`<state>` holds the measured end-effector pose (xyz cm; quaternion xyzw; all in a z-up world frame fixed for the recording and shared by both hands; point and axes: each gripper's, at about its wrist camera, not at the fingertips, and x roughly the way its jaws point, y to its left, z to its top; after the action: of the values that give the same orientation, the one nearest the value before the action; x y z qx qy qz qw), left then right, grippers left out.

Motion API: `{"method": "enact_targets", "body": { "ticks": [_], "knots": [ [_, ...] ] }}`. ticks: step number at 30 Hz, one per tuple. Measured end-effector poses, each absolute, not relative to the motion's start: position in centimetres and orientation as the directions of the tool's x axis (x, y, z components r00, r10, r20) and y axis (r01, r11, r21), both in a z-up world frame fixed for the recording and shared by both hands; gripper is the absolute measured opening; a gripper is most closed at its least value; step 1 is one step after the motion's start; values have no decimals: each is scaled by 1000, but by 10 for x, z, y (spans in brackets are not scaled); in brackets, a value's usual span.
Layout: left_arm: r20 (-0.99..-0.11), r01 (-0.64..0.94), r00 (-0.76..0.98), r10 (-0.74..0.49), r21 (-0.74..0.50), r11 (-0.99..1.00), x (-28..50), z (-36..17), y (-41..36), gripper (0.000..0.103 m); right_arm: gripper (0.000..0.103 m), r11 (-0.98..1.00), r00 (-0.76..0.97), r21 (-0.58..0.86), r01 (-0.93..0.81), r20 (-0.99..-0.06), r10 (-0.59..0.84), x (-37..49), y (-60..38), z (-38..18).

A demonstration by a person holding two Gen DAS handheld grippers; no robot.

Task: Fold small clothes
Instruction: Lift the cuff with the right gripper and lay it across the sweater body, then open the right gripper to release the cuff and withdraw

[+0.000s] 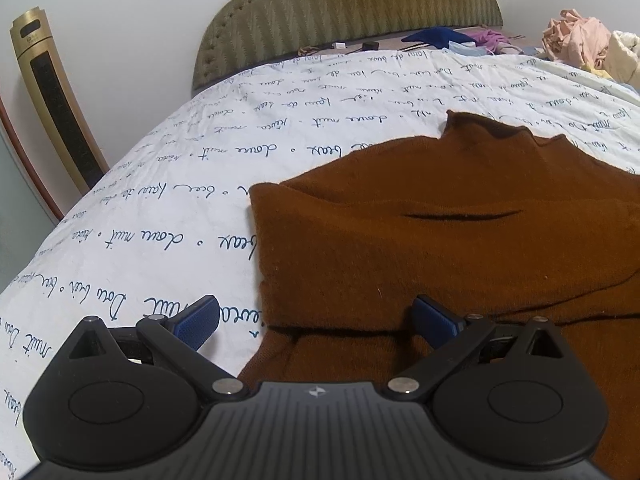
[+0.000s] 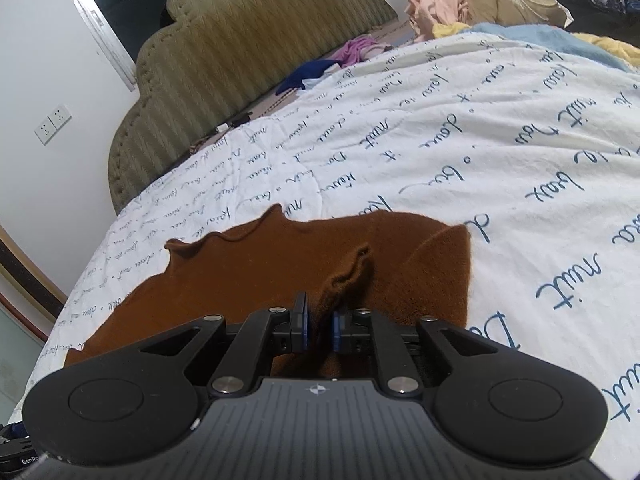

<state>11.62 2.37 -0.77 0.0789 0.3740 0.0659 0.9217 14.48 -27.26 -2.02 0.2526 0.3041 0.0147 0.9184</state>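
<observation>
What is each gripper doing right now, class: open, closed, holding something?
Left gripper: open, holding nothing, above the brown garment.
Right gripper: jaws slightly apart around a raised fold of it; grip cannot be told.

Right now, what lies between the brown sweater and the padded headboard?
Only white bedspread with blue handwriting print, seen in both views, separates the brown sweater from the headboard.

Sweater (image 1: 460,240) lying on the bedspread (image 1: 160,208), near edge of the bed. Headboard (image 1: 340,12) at the far end. Heap of clothes (image 1: 576,40) on the bed, far right. Tower fan (image 1: 52,92) beside the bed, far left.
</observation>
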Motion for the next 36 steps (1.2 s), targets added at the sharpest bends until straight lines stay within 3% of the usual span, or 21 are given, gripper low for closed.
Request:
{"method": "enact_targets", "body": {
  "ticks": [4,7,17,20,25,29,31,36],
  "knots": [
    [-683,-57,709,174,190,980,113,-9,25,103,22,860,818,491,139,-547,180,141,-278,-22],
    [-685,-61,707,177,190,980,110,-9,27,103,11,865,823,480,146,-544,164,138,-281,-21],
    [-692,-82,700,176,167,982,99,-12,49,103,12,879,850,443,178,-520,89,132,-289,-15],
    [-703,-94,687,182,163,982,101,-15,52,103,20,896,814,403,186,-574,89,136,-286,-21],
    [-709,-96,682,180,158,983,102,-18,54,103,35,930,846,319,183,-534,17,117,-276,-9],
    [-707,-93,685,175,152,984,100,-16,52,103,60,967,791,177,183,-611,-38,121,-265,-13],
    [-708,-90,686,170,149,985,98,-16,52,103,60,961,783,190,199,-621,-39,116,-269,-15],
    [-711,-84,684,165,148,985,94,-17,51,103,78,963,810,215,160,-586,-4,91,-265,-4]
  ]
}}
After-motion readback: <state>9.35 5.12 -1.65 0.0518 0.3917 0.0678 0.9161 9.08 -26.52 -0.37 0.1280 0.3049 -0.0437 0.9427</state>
